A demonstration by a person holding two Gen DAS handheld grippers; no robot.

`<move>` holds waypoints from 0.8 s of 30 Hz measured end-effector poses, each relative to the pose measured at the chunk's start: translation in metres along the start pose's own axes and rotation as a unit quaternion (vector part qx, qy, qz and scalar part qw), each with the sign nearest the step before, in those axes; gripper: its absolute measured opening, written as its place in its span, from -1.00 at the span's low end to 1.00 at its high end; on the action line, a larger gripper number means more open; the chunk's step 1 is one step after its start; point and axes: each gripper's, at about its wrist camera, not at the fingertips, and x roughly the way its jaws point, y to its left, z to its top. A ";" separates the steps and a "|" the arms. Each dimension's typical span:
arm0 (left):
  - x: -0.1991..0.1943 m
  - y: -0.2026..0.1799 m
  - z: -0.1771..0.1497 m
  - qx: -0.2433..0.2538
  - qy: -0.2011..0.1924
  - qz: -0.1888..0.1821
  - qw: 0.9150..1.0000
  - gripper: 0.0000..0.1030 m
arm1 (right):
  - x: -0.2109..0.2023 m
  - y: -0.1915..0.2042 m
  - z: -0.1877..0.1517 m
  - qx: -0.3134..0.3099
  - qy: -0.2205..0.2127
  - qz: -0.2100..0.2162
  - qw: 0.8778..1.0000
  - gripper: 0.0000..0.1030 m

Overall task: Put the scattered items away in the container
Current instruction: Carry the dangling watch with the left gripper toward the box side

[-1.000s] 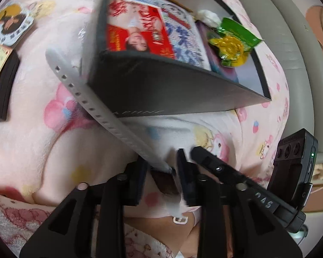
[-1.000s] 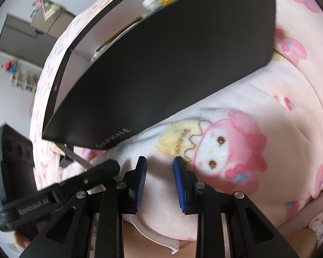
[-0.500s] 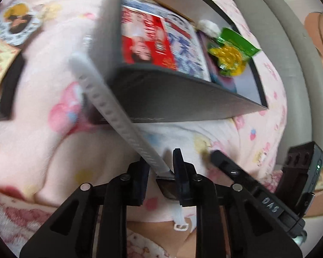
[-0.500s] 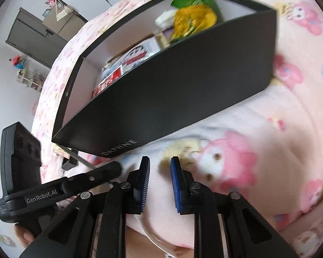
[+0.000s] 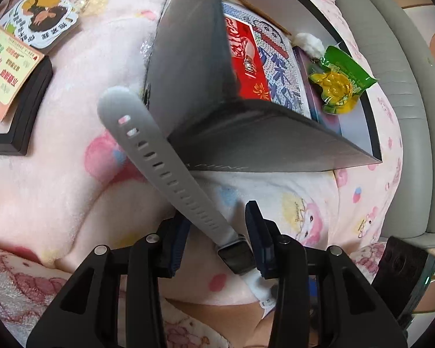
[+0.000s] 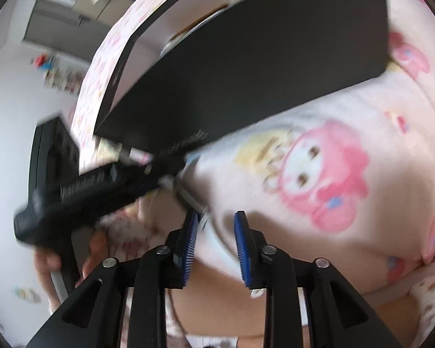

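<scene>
- The step in hand is carrying the grey watch (image 5: 171,174) to the black box (image 5: 246,145), which already holds a red and blue packet (image 5: 264,78) and a green-wrapped sweet (image 5: 337,84).
- The left gripper (image 5: 217,232) has its fingers apart and opening. The watch body sits between them, close against the right-hand finger, and the strap rises ahead and to the left, its tip in front of the box's near corner. Whether the pads still bear on the watch, I cannot tell.
- The right gripper (image 6: 214,232) also has its fingers apart and opening, with nothing clearly between them; a blurred white piece lies just beside the left one.
- Next, I judge, the watch needs a firmer hold, then a lift forward over the box's near wall.
- Cards (image 5: 14,58) lie on the pink blanket (image 5: 58,188) far left of the fingers, not yet tidied.
</scene>
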 end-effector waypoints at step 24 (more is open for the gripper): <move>-0.001 -0.012 -0.011 0.042 -0.001 0.018 0.999 -0.32 | -0.024 -0.005 -0.009 -0.011 0.005 -0.096 0.995 -0.47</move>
